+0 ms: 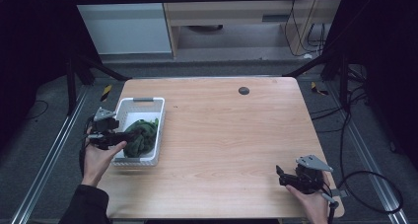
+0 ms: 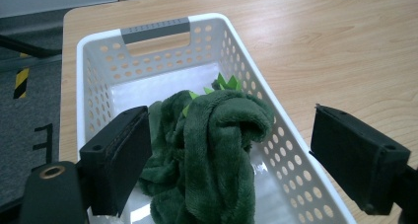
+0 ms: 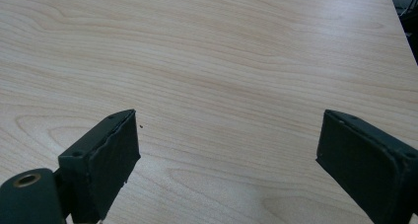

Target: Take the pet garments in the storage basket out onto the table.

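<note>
Your left gripper (image 2: 231, 160) hangs wide open over the green plush cloth (image 2: 217, 150) in the white basket (image 2: 207, 24) at the table's left edge. Lower it so both jaws straddle the thick fold, then close. Your right gripper (image 3: 226, 160) rests open near the front right corner.

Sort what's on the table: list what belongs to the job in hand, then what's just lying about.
In the job:
- green plush cloth
- white basket that holds it
- left gripper, jaws open around the cloth

Lying about:
- right gripper, open over bare table
- dark round cap at the far edge
</note>
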### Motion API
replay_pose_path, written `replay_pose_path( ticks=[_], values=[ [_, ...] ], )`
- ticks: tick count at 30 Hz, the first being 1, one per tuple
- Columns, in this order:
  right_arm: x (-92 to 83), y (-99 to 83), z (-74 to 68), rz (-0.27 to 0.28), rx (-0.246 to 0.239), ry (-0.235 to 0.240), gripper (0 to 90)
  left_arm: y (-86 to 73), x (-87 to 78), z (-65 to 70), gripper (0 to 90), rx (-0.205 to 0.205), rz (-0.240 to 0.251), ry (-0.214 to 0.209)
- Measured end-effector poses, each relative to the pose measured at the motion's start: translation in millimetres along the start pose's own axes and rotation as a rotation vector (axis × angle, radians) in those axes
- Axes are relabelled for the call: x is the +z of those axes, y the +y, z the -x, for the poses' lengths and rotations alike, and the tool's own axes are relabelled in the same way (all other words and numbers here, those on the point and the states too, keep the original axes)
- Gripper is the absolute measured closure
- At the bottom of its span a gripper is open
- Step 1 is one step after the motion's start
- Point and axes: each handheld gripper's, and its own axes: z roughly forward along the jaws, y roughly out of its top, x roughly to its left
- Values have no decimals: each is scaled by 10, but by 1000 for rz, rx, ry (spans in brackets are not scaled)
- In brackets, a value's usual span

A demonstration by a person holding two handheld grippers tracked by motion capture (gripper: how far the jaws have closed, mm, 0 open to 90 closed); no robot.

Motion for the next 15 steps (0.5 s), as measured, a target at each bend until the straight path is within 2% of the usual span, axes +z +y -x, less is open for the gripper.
replay_pose_path(
  ticks=[4,11,15],
  values=[
    [10,-1,4,-7,4,4,88,30,39,-5,148,4,-17,-2],
    [14,2,11,-11,6,4,88,58,160,-8,145,28,-74,10],
    [18,-2,13,-16,8,7,87,57,229,-12,140,29,-102,11]
  ],
)
